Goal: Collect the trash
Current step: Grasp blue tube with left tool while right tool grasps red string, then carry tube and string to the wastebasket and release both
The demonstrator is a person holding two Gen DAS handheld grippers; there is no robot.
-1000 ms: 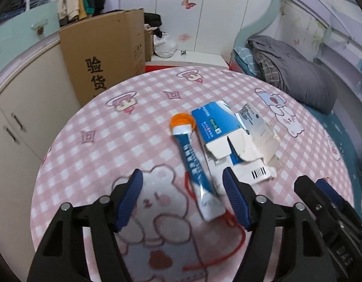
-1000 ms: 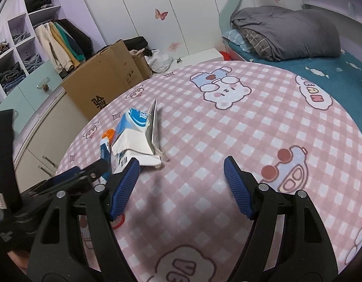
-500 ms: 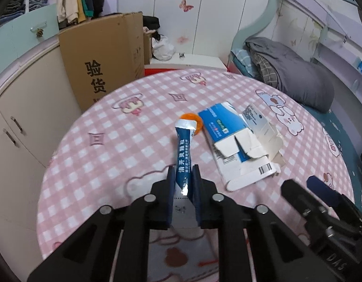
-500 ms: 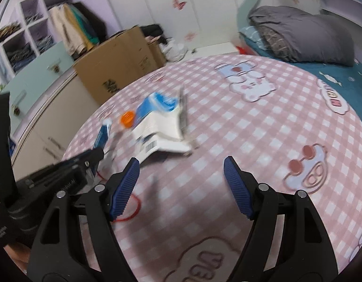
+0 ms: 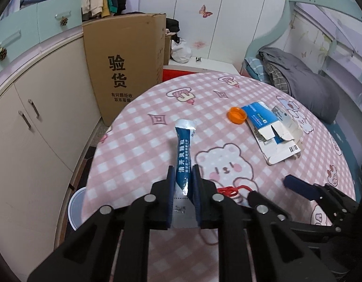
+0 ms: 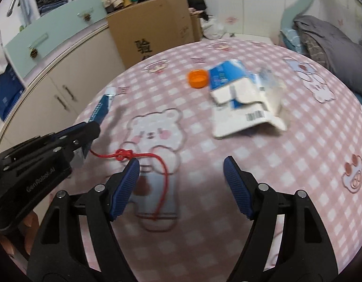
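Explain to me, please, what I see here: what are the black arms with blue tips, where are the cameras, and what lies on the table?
There is no robot. A person holds one pair of tongs in each hand, and a wide-angle camera on each pair looks forward along its two fingers, so there is one picture per hand.

In the left picture, the left tongs have just closed on a blue sachet and grip its lower end. In the right picture, the right tongs stand open and hold nothing.

On the pink checked tablecloth lie an orange bottle cap, a torn blue and white carton and a red string. This seems to be the trash to collect.
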